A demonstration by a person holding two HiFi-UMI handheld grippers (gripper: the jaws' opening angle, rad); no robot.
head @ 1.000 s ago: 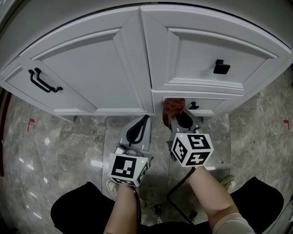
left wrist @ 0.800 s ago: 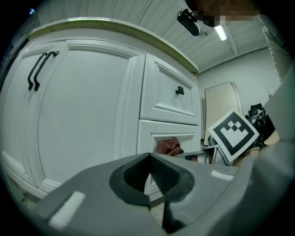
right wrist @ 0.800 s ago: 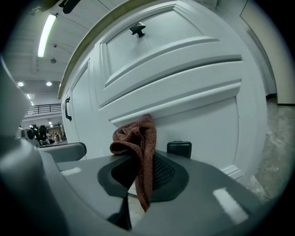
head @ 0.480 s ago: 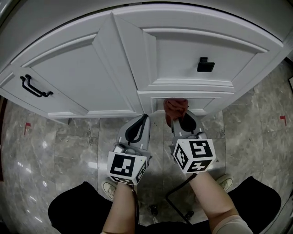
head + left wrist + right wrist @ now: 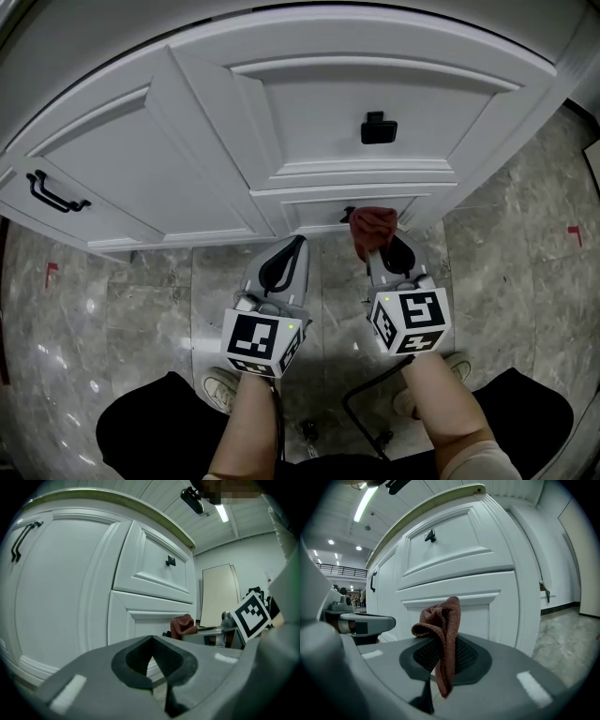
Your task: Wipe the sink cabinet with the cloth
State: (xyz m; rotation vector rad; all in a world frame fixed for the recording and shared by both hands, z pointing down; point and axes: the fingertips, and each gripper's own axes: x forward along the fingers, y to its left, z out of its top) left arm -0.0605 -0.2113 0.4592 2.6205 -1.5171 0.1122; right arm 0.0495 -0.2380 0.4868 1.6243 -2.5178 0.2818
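1. Your right gripper (image 5: 382, 246), lower right of centre: jaws clamped on a rust-red cloth (image 5: 372, 223), which is bunched above the tips.
2. The cloth sits at mid-frame, just before the lower drawer front (image 5: 309, 212) of the white sink cabinet (image 5: 187, 150); contact cannot be told.
3. Your left gripper (image 5: 296, 246), lower centre: jaws pressed together, nothing between them.
4. Black square knob (image 5: 378, 127) above the cloth; black bar handle (image 5: 52, 192) at the left edge.
5. Grey marble floor (image 5: 141, 300) below.

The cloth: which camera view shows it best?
The right gripper view: the cloth sits close and central, pinched between the jaws. The head view shows it small from above; the left gripper view, a distant lump.
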